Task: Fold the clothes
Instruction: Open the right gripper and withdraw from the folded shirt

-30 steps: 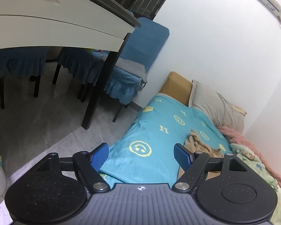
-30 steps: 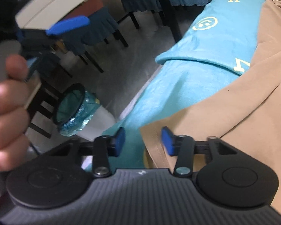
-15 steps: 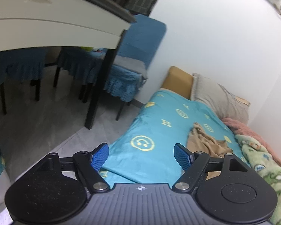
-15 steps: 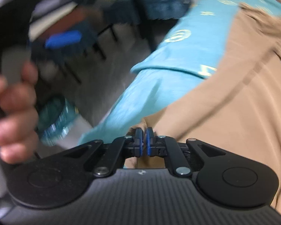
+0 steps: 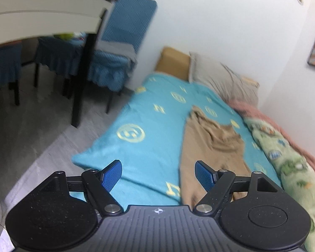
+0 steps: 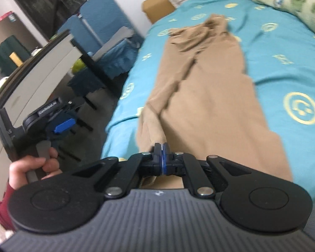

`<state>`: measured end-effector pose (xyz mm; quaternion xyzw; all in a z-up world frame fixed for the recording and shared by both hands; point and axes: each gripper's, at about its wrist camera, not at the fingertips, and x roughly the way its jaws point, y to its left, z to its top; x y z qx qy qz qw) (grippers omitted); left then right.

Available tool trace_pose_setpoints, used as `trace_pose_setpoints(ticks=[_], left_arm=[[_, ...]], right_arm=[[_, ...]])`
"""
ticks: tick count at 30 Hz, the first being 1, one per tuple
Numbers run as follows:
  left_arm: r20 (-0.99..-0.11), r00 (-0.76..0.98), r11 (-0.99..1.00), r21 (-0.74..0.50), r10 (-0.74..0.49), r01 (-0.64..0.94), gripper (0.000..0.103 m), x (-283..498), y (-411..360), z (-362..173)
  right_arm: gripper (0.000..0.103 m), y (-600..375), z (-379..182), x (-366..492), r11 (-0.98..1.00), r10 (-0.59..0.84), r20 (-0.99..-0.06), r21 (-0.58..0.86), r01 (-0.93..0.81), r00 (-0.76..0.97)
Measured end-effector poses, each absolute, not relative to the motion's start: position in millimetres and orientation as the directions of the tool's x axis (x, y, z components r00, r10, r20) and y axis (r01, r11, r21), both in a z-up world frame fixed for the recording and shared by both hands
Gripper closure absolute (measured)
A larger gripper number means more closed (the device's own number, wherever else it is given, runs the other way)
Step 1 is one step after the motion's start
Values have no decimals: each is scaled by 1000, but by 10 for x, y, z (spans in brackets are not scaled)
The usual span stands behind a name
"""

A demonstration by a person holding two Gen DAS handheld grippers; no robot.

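Right wrist view: right gripper [image 6: 162, 157] clamped on near hem of tan garment [image 6: 201, 96], stretched lengthwise along turquoise bedsheet [image 6: 283, 67]; left gripper [image 5: 158, 175] with jaws wide apart, holding nothing, above near edge of same bedsheet, with green blanket [image 5: 287, 163] beyond garment's far side.
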<state>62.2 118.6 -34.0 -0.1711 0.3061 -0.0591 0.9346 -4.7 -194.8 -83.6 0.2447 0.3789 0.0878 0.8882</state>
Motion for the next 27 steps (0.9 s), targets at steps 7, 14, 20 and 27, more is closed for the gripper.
trace_pose_setpoints(ticks=[7,14,20,27], left_arm=[[-675,648,934,-297,-353,199,26,715,676,-578],[-719,544,879,-206,-434,429,29,522,-120,-700],[-772,497,869,-140,-396,475,29,466,-614,-942],[-837,475,858,15,-270,513,39,466,-961,-1193]], right_arm=[[98,-2138,-739,-4,859,330,-605,511,35,725],[94,-2644,-357,150,898,162,-578,422,123,800],[7,-2919,-499,234,910,85,-570,378,169,818],[7,-3157,-661,212,837,100,-540,500,223,836]])
